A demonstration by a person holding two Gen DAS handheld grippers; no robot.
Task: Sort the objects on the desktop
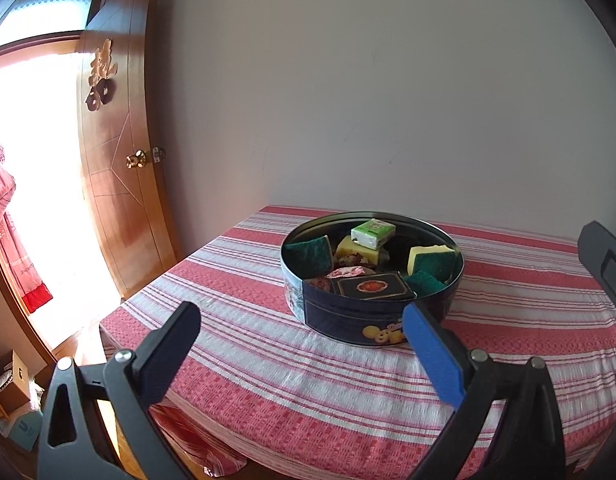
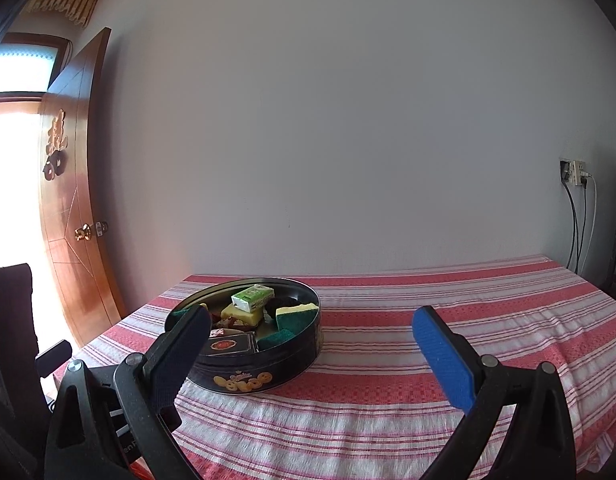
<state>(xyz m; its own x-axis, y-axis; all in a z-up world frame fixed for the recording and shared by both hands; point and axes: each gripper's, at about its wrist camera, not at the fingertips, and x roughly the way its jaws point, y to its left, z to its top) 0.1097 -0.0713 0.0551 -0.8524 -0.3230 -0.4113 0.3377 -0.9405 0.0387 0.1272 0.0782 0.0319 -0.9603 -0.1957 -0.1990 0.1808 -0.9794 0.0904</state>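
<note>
A plain white wall (image 2: 347,120) backs a table under a red-and-white striped cloth (image 2: 427,320), with a wooden door (image 1: 120,184) at the left. On the cloth stands a round dark-blue biscuit tin (image 1: 371,280), holding a green-and-white carton (image 1: 372,233), green-and-yellow scouring sponges (image 1: 431,258) and a flat black box (image 1: 371,286). The left gripper (image 1: 302,350) and right gripper (image 2: 311,354) both hover wide apart, gripping nothing.
</note>
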